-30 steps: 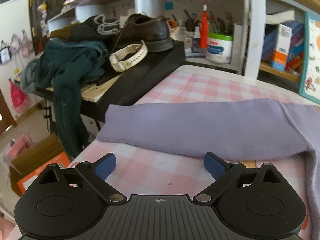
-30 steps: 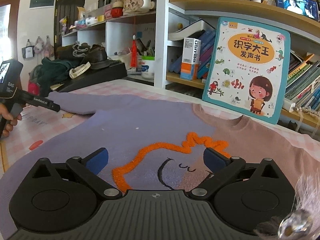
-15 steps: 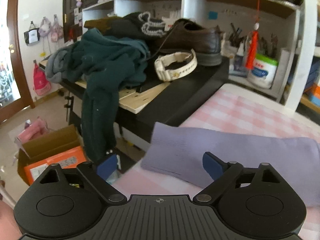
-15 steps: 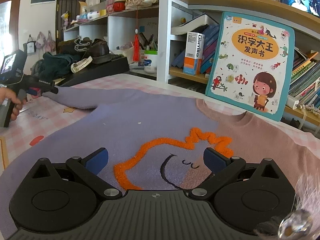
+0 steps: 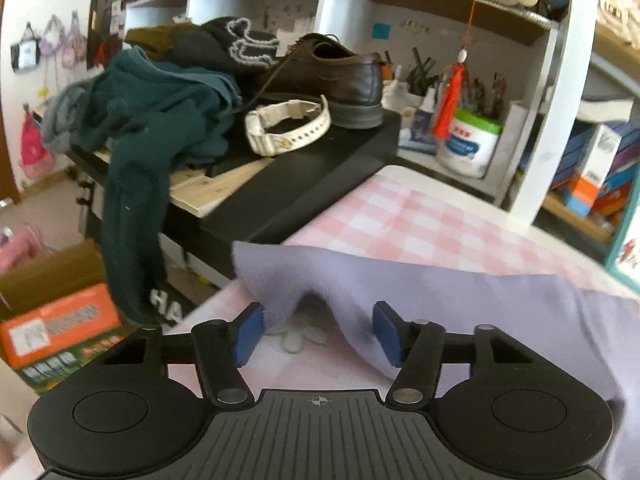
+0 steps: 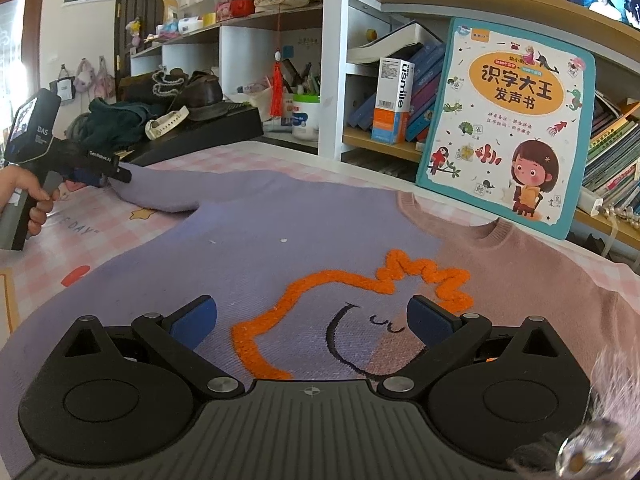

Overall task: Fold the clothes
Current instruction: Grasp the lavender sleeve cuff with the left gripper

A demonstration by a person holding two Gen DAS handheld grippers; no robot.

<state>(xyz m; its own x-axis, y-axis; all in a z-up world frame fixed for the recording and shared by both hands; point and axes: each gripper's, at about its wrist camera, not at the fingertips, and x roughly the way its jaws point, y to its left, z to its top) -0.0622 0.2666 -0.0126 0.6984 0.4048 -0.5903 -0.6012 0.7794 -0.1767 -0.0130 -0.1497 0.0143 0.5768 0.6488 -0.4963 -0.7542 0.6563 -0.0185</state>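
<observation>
Sweater (image 6: 304, 240): soft, limp knit; take the sleeve cuff (image 5: 276, 276) at the table's left edge.
Left gripper (image 5: 318, 332): jaws half-open astride the cuff, not clamped.
Right gripper (image 6: 312, 320): wide open, empty.

Each gripper is built in matte black plastic: a ribbed grey-black centre plate marked with a small crosshair, two round housings, and linkage arms pinned by silver screws. Blue pads are carried by the left gripper (image 5: 318, 332) and the right gripper (image 6: 312, 320). White lettering is printed on the left unit's black body, which is gripped by a bare-skinned left hand (image 6: 28, 196).

Home: cluttered bookshelves (image 6: 420, 8), children's book (image 6: 508, 124)
</observation>
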